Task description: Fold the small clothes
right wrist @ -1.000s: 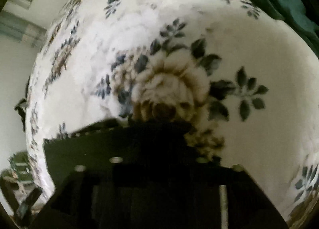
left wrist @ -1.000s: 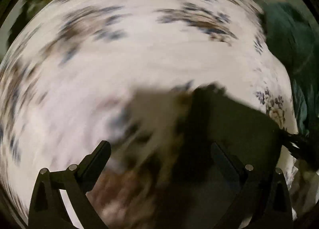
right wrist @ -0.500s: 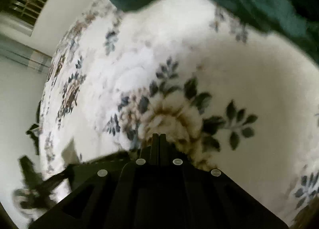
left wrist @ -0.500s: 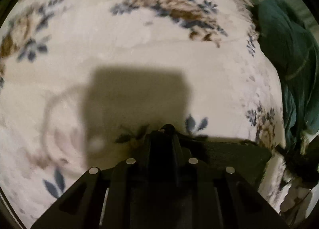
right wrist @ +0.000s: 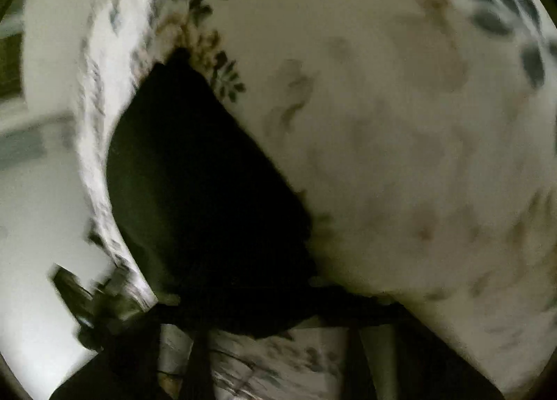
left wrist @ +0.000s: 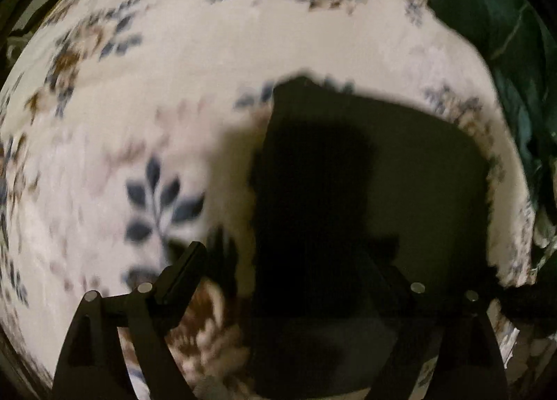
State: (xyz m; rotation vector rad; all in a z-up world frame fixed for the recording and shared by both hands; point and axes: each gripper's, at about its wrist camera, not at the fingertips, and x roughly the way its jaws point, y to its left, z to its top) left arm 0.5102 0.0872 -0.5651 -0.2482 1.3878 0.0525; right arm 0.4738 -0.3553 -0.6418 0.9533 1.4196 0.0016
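Black cloth [left wrist: 365,191] is what I'm folding, lying flat on the floral bedspread [left wrist: 181,114] near its right edge, next to a dark green garment [left wrist: 494,34]. My left gripper [left wrist: 299,278] has just been opening, jaws now spread wide over the cloth's near edge, not pinching it. I can only make out the left finger clearly; the right one melts into the dark fabric. On the right wrist view everything's smeared, and the right gripper [right wrist: 271,323] is closed, with the cloth [right wrist: 195,184] bunched right at the tips. Whether it's actually pinched, I can't tell.
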